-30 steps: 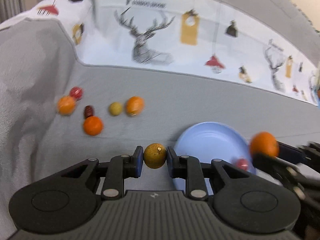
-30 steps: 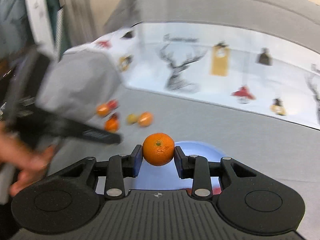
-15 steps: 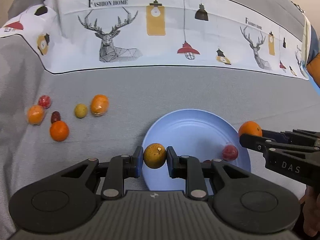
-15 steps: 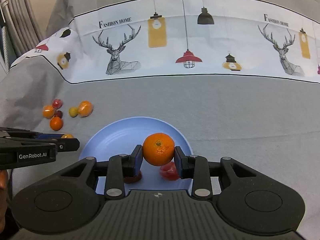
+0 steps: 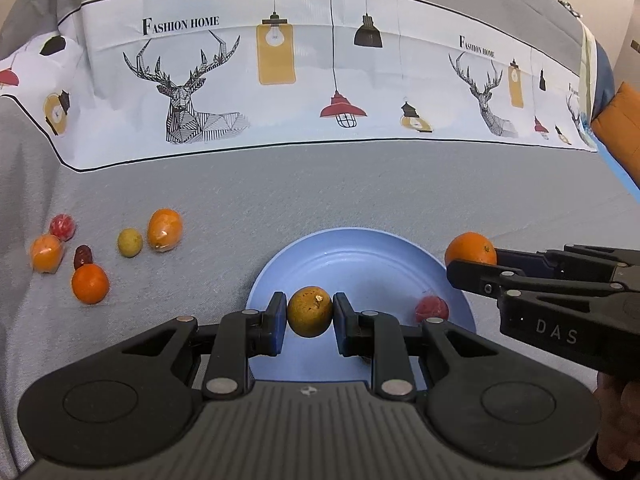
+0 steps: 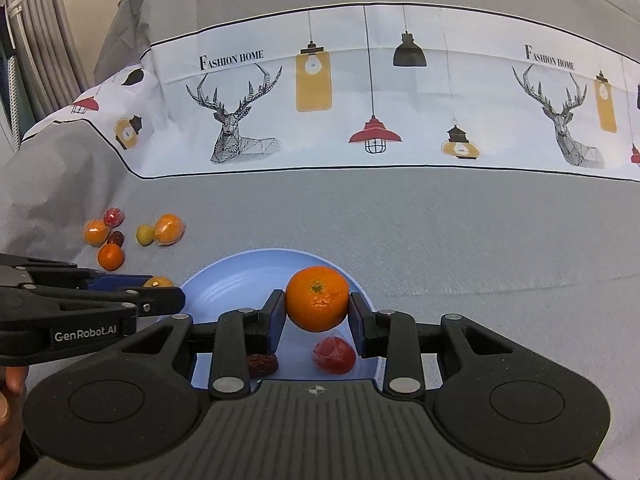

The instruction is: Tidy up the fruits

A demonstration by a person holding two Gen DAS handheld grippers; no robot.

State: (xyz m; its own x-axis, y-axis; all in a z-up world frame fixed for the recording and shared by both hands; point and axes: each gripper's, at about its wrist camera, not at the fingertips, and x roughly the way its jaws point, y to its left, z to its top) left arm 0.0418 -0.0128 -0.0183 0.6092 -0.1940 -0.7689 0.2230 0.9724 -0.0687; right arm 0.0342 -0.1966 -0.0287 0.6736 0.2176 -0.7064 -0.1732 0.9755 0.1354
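Observation:
My left gripper (image 5: pixel 310 312) is shut on a small brownish-yellow fruit (image 5: pixel 310 311), held over the near left part of the blue plate (image 5: pixel 360 256). My right gripper (image 6: pixel 317 300) is shut on an orange (image 6: pixel 317 298) above the same blue plate (image 6: pixel 240 276). On the plate lie a wrapped red fruit (image 6: pixel 334 354) and a dark date (image 6: pixel 262 364). In the left wrist view the right gripper (image 5: pixel 472 256) comes in from the right with the orange (image 5: pixel 470 248). Loose fruits lie on the grey cloth to the left.
The left cluster holds an orange (image 5: pixel 90 283), two wrapped orange fruits (image 5: pixel 165 229), a small green fruit (image 5: pixel 130 242), a wrapped red fruit (image 5: pixel 62 226) and a date (image 5: pixel 83 256). A white printed cloth band (image 5: pixel 320 80) runs across the back. A hand (image 6: pixel 8 392) shows at the left edge.
Both grippers swung over and sank toward the blue plate with their fruits still gripped. The plate now sits right under both of them; the views are steady instead of blurred.

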